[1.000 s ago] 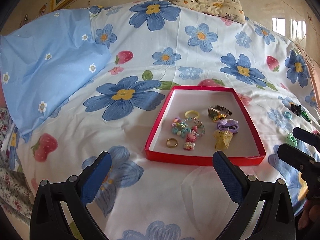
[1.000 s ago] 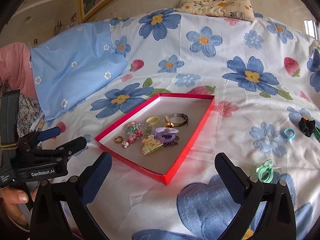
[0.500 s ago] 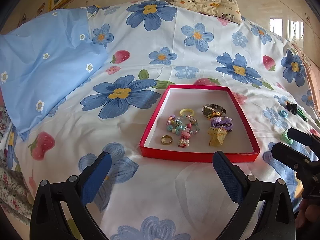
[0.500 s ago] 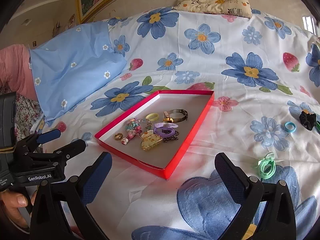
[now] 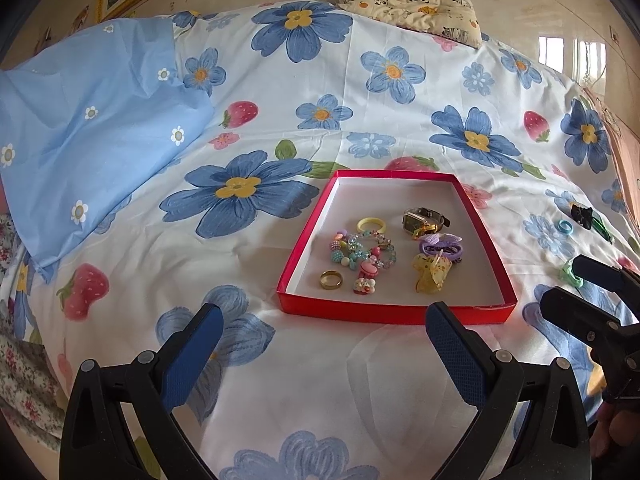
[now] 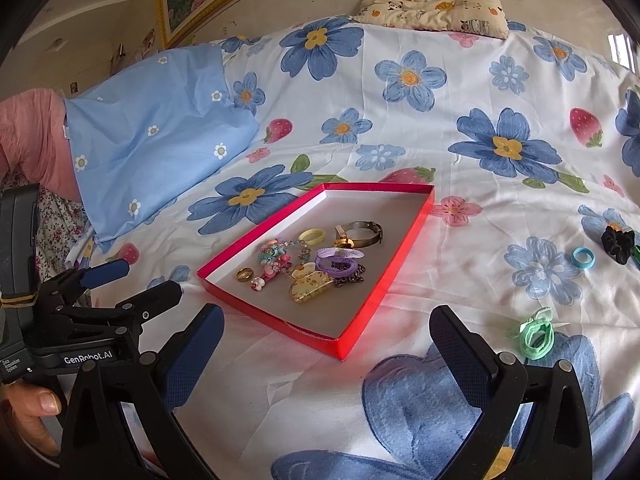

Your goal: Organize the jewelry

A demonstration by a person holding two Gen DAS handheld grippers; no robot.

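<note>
The red tray [image 6: 384, 280] lies on the flowered bedsheet [image 6: 440, 140] and already holds a cluster of pieces: a gold ring [image 6: 244, 274], a yellow ring [image 6: 311, 236], a beaded bracelet [image 6: 280, 258], a watch [image 6: 360, 234], a purple hair tie [image 6: 336, 266] and a yellow hair claw [image 6: 311, 286]. 3 pieces lie loose on the sheet to the right of the tray: a green hair tie [image 6: 535, 333] nearest the tray's front right corner, then a blue ring [image 6: 583, 257] and a black scrunchie [image 6: 619, 243] farther right and farther back.

The right gripper [image 6: 326, 340] hovers low above the sheet in front of the tray, fingers spread wide and holding nothing. The left gripper [image 5: 320, 338] hangs in front of the tray's left part, equally wide apart and empty.

The coming move likely turns on this: the green hair tie lies just right of the right gripper's right finger [image 6: 452, 340], on the far side of the tray from the left gripper, so the right hand is clearly nearer. The tie's long axis runs roughly toward the camera, tilted a little, so jaws closing left to right should pinch across its narrow width
</note>
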